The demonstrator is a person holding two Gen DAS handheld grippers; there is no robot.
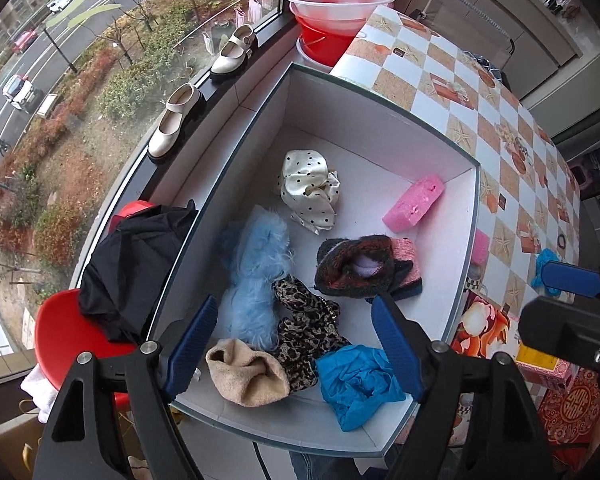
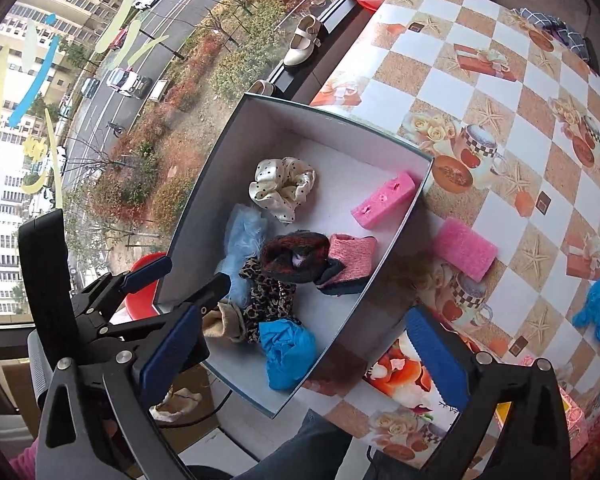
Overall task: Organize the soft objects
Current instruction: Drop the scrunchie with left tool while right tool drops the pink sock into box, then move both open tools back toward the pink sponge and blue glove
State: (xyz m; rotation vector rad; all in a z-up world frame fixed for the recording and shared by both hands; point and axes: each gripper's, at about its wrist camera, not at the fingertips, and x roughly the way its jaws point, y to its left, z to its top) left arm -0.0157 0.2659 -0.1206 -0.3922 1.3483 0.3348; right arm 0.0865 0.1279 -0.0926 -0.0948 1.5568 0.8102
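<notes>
My left gripper (image 1: pixel 294 346) hangs over the white box (image 1: pixel 440 184), fingers spread wide and holding nothing. Under it lie a tan sock (image 1: pixel 246 372), a crumpled blue glove (image 1: pixel 358 386) and a leopard scrunchie (image 1: pixel 300 320). My right gripper (image 2: pixel 300 356) is spread wide too, and empty, over the box's near corner. Only my right camera shows the pink foam roll (image 2: pixel 464 248) on the checkered table (image 2: pixel 480 80) just beside the box. Only my left camera shows the black cloth (image 1: pixel 132 264) on the red chair (image 1: pixel 60 332). Both show a second blue glove (image 2: pixel 598 308) on the table.
</notes>
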